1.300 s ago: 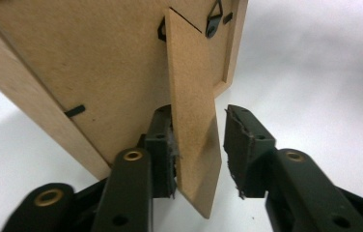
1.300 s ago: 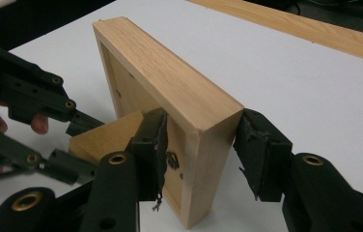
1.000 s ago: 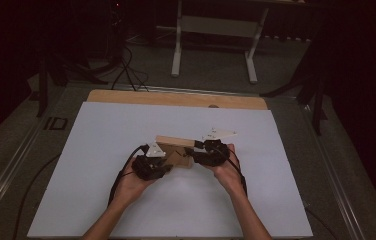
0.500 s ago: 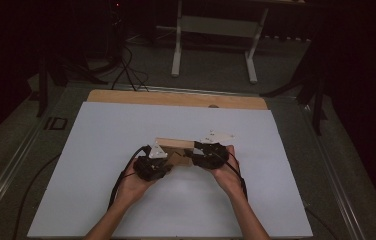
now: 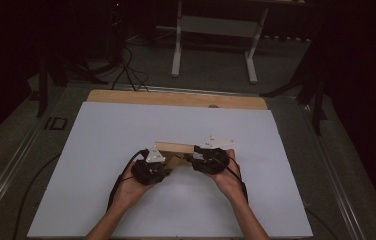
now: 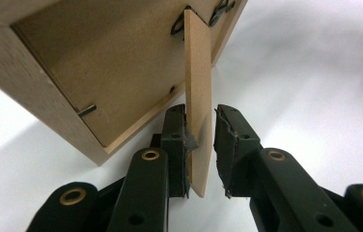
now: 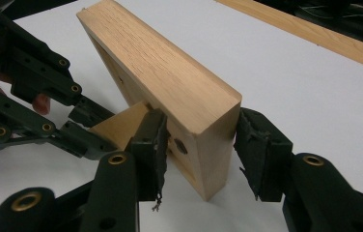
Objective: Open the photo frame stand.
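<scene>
Both forearms are reaching in from the near edge, hands cupping their tools from below, palms turned inward. The left hand-held gripper (image 5: 152, 167) is pointing toward the right hand-held gripper (image 5: 209, 160), the two nearly meeting tip to tip. The left hand-held gripper's jaws are standing slightly apart around a thin panel (image 6: 199, 96), one pad touching it. The right hand-held gripper's jaws are straddling a wooden frame's (image 7: 170, 82) end, gaps showing beside both pads.
</scene>
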Demonstrator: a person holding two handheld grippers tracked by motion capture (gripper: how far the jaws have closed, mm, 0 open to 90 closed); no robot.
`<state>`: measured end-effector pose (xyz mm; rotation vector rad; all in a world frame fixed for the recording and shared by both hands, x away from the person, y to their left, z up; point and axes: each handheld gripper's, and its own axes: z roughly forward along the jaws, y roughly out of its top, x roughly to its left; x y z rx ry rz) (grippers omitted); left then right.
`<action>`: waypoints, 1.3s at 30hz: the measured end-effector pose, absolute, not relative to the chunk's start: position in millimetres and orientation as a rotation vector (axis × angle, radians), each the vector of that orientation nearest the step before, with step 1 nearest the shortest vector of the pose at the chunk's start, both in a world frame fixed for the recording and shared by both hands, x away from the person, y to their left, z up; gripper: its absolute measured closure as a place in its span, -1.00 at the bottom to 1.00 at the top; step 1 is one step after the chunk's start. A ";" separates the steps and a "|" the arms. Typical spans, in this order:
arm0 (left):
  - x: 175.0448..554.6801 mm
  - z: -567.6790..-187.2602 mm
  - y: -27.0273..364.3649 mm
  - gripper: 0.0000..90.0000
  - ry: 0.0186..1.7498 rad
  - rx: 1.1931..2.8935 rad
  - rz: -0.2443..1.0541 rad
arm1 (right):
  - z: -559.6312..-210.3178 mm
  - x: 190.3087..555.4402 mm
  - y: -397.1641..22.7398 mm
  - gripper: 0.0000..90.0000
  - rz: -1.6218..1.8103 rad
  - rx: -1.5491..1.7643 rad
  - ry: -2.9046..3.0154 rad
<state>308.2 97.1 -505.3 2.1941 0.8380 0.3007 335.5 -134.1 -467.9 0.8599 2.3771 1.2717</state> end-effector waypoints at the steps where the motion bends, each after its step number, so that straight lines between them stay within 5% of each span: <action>1: 307.7 -505.4 97.9 0.66 0.836 2.192 0.298 | -467.9 334.8 -134.1 0.21 1.272 0.858 2.378; 39: 298.6 -512.5 105.8 0.78 0.837 2.187 0.283 | -476.6 317.7 -138.4 0.20 1.287 0.824 2.397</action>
